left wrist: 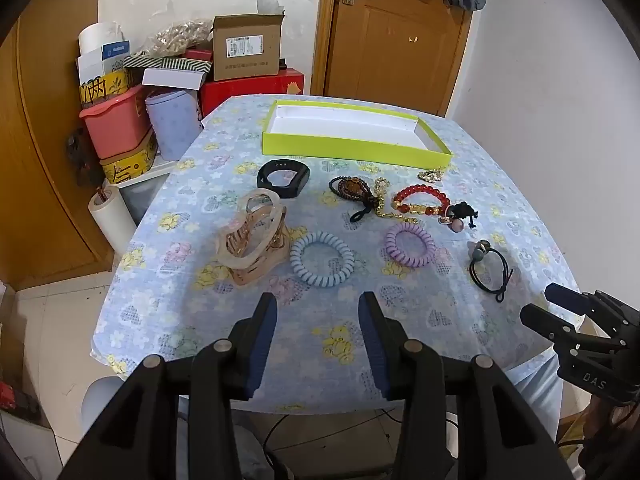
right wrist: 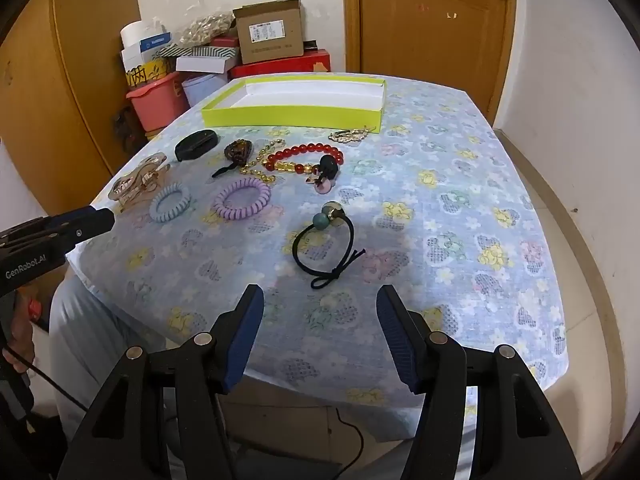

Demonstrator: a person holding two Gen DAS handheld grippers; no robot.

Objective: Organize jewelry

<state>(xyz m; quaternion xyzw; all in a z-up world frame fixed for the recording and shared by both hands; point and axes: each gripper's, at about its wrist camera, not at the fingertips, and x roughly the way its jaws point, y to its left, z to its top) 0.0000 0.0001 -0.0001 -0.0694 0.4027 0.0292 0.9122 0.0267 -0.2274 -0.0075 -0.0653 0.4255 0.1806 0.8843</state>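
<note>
A yellow-green tray [left wrist: 352,146] [right wrist: 292,116] stands empty at the far side of the table. In front of it lie a black band [left wrist: 283,178], a beige hair claw [left wrist: 254,236], a blue coil tie [left wrist: 322,258] [right wrist: 171,203], a purple coil tie [left wrist: 410,244] [right wrist: 242,199], a red bead bracelet [left wrist: 420,200] [right wrist: 304,158], a dark bead bracelet [left wrist: 354,190], a gold chain [left wrist: 382,200] and a black hair tie with beads [left wrist: 490,266] [right wrist: 324,240]. My left gripper [left wrist: 317,304] is open and empty, near the blue tie. My right gripper [right wrist: 320,296] is open and empty, near the black hair tie.
A gold brooch [left wrist: 430,175] [right wrist: 352,135] lies by the tray's right corner. Boxes and bins [left wrist: 160,92] are stacked beyond the table's far left. A wooden door [left wrist: 396,36] is behind. The table's near edge [right wrist: 280,376] is under the grippers.
</note>
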